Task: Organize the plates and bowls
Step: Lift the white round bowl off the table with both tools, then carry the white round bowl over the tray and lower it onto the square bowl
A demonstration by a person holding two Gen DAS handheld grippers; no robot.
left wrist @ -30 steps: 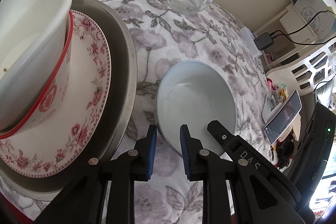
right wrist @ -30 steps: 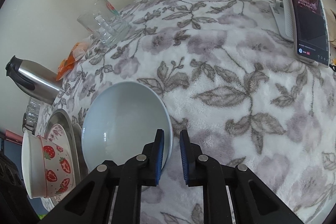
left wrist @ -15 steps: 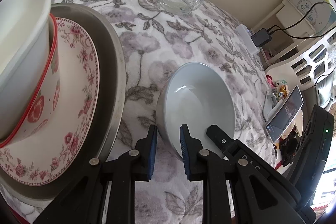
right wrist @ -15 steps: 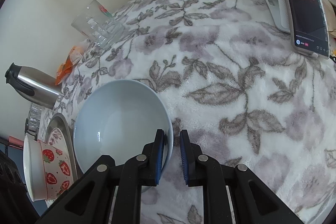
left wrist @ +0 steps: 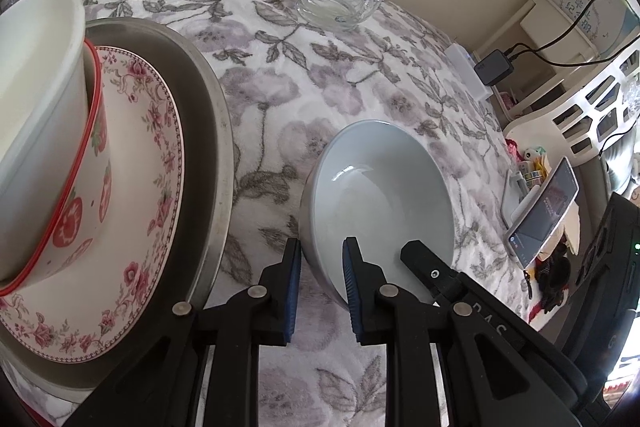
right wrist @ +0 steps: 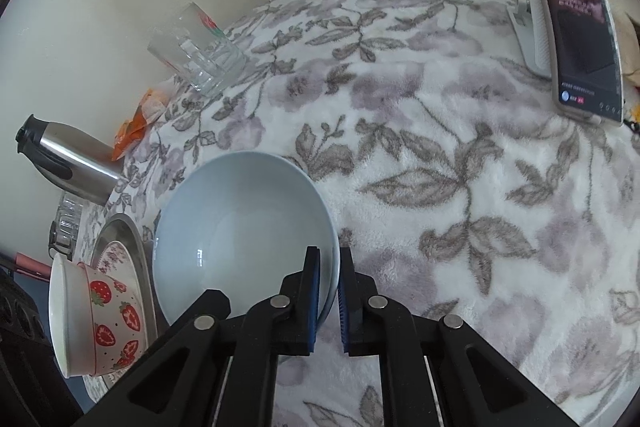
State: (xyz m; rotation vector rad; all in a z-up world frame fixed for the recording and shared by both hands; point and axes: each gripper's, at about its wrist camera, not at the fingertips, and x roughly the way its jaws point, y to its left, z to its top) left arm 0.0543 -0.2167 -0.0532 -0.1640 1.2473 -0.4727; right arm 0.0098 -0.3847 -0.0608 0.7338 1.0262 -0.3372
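Both grippers are on the blue bowl (left wrist: 380, 203) now, which sits on the floral cloth (right wrist: 460, 167) just right of the metal tray (left wrist: 208, 131). The right gripper (right wrist: 329, 291) has just been closing and its jaws now pinch the bowl's near rim, one pad inside, one outside. The left gripper (left wrist: 320, 279) straddles the rim on the bowl's other side, jaws narrow; whether its pads actually press the wall I cannot tell. On the tray, a flowered plate (left wrist: 152, 187) carries a strawberry bowl (left wrist: 72, 195) with a white bowl (left wrist: 36, 75) nested inside, likely where this one is headed. Handling call: glazed ceramic, stiff, fairly heavy for a rim pinch, slick under the pads and breakable if dropped. Two opposed rim grips look the sound choice, kept level, since a one-sided hold would let it swing. The soft cloth gives little support for sliding, so lift, don't drag.
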